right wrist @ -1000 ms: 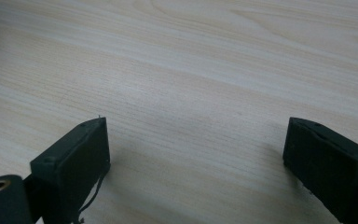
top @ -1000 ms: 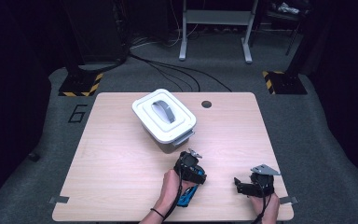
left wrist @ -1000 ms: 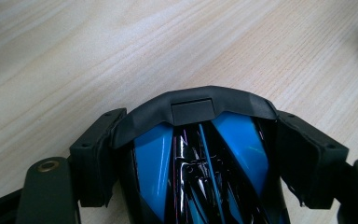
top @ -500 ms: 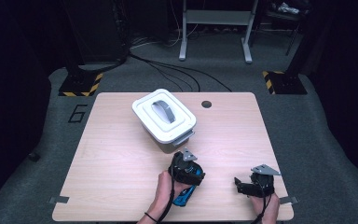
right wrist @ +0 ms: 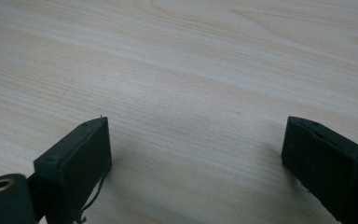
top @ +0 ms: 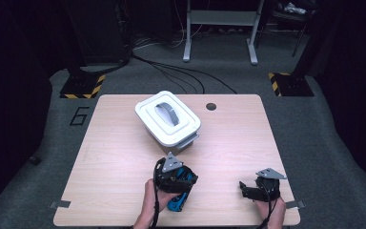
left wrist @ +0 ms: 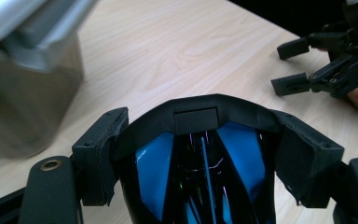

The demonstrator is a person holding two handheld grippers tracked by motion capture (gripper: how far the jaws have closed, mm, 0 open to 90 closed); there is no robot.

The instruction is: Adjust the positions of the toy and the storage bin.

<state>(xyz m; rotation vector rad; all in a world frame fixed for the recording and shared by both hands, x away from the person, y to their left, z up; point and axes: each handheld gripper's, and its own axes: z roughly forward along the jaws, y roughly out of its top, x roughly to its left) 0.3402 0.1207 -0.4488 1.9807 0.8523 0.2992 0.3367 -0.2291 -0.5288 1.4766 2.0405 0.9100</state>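
The left gripper (top: 183,188) sits near the desk's (top: 114,157) near edge, about midway along it, and its jaws are clamped on a blue and black object (left wrist: 200,168); in the left gripper view the 2 black pads press against the object's sides, with glossy blue panels and a black rim showing between them; in the high view the object's blue end (top: 175,204) pokes out toward the near edge beneath the hand; what the object is, I cannot tell. The right gripper (top: 246,188) rests close to the desk's near right corner, its jaws standing wide apart with only bare wood grain between them in the right gripper view; the same gripper (left wrist: 291,65) shows beyond the left one, jaws parted. A white lidded box (top: 167,118) with a grey handle (top: 167,112) on its lid stands toward the far edge, left of a small round hole (top: 211,106), near the left gripper but apart from it.
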